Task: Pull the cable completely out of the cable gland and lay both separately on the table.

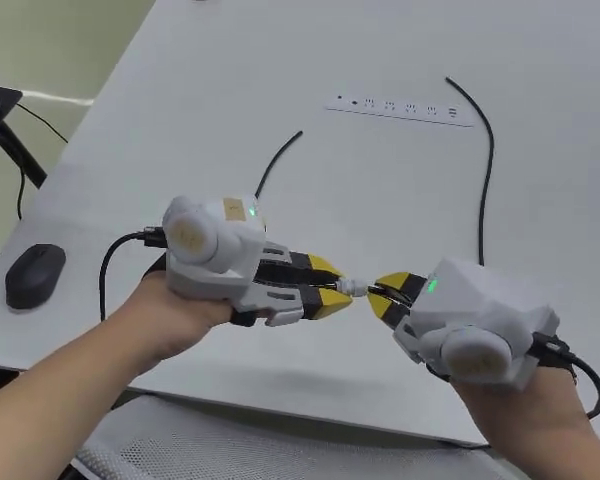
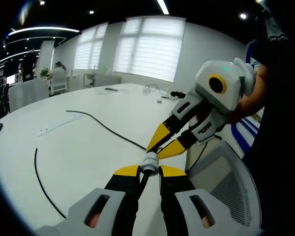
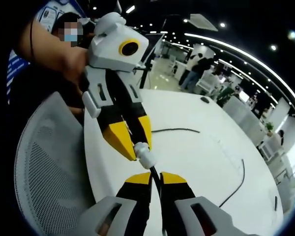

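Above the near tabletop (image 1: 280, 100) edge, head view: left claw (image 1: 340, 289) and right claw (image 1: 378, 295) meet tip to tip, with the cable gland (image 1: 358, 289) between them.

Left gripper view: left claw (image 2: 150, 171) clenched on the cable gland (image 2: 150, 162).

Right gripper view: right claw (image 3: 156, 176) clenched on the cable (image 3: 156, 179). The cable axis runs claw to claw, so a straight opposed pull looks required.

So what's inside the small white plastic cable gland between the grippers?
A thin black cable leaves the white cable gland and passes between the jaws of the right gripper. How much cable is inside is hidden by the gland's body and the left gripper gripping it.
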The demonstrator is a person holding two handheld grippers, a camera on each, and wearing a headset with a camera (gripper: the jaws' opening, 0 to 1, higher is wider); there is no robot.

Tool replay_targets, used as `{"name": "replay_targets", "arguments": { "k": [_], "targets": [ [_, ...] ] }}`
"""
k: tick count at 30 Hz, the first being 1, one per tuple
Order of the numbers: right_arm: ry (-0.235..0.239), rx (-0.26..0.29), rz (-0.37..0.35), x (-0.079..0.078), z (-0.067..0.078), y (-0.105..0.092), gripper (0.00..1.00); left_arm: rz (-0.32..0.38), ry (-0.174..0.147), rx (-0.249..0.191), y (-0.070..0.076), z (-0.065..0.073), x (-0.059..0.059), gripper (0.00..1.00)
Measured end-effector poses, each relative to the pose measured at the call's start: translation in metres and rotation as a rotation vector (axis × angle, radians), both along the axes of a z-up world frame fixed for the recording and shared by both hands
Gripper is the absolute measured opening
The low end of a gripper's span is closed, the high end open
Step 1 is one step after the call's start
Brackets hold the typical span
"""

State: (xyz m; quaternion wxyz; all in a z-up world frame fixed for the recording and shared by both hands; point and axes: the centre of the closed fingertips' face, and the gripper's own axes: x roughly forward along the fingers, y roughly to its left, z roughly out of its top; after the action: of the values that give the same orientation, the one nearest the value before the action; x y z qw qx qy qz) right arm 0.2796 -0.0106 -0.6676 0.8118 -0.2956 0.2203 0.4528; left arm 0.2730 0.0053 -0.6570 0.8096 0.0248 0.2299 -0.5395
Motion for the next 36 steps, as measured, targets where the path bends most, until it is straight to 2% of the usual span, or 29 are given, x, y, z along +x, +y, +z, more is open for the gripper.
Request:
{"name": "replay_targets", "arguments": {
  "k": [6, 19, 26, 29, 31, 33, 36],
  "targets": [
    [0.028, 0.024, -0.021, -0.001, -0.003, -0.003, 0.01, -0.004, -0.001, 0.001, -0.002, -0.001, -0.001, 0.15],
    [0.036, 0.043, -0.055, 0.002, -0.004, -0.01, 0.0, 0.008, 0.001, -0.004, -0.002, 0.001, 0.0, 0.15],
    [0.052, 0.058, -0.115, 0.009, -0.007, -0.025, 0.0, 0.012, -0.004, -0.01, -0.001, 0.006, 0.001, 0.15],
    [0.086, 0.088, -0.165, 0.011, -0.01, -0.031, 0.0, 0.015, -0.006, -0.011, -0.001, 0.006, 0.001, 0.15],
    [0.089, 0.093, -0.188, 0.013, -0.011, -0.037, 0.0, 0.027, 0.01, -0.021, -0.001, 0.007, 0.001, 0.15],
    [0.1, 0.095, -0.206, 0.014, -0.014, -0.04, 0.0, 0.024, -0.003, -0.019, -0.001, 0.007, 0.001, 0.15],
    [0.136, 0.117, -0.256, 0.016, -0.021, -0.049, 0.0, 0.023, -0.003, -0.016, -0.001, 0.006, 0.0, 0.15]
  ]
}}
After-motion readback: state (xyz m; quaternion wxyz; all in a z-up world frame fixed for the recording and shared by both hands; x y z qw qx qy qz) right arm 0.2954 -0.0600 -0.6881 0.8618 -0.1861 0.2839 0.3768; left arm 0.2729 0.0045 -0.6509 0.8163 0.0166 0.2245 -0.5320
